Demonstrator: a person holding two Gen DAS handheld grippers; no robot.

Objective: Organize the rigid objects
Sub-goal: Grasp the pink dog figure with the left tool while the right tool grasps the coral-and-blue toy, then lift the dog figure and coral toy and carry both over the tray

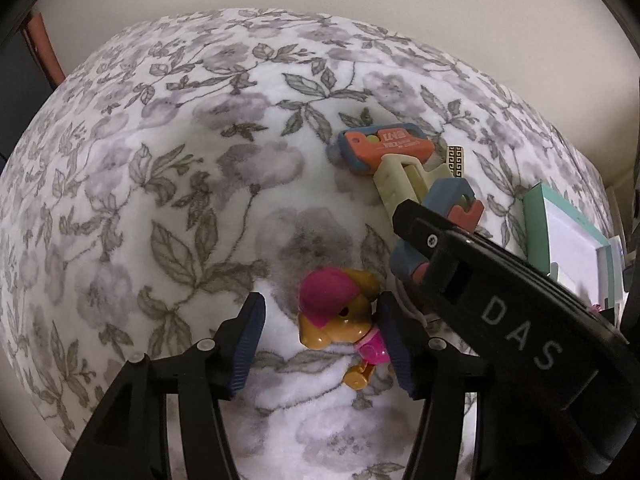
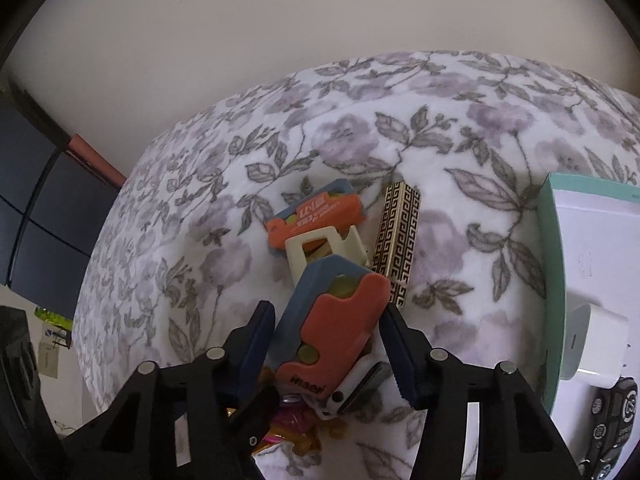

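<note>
Both claws straddle toys on the floral blanket (image 1: pixel 168 168).
Left claw (image 1: pixel 320 344) open around dog figure (image 1: pixel 340 312); right claw (image 2: pixel 332 348) apparently gripping folding toy (image 2: pixel 336 312); crowding risks collision.

Left gripper (image 1: pixel 320 344) points steeply down at the bed, its blue-padded fingers (image 1: pixel 248 344) part open around a toy dog (image 1: pixel 340 316); the right pad sits at the toy's side, the left pad stands clear of it, so no firm grip shows. Right gripper (image 2: pixel 328 348) also angles down, its fingers (image 2: pixel 256 344) straddling an orange-and-blue toy (image 2: pixel 336 320), with pads close on both sides, contact unclear. In the left wrist view the right gripper's black body crosses in from the right, just beside the left gripper.
</note>
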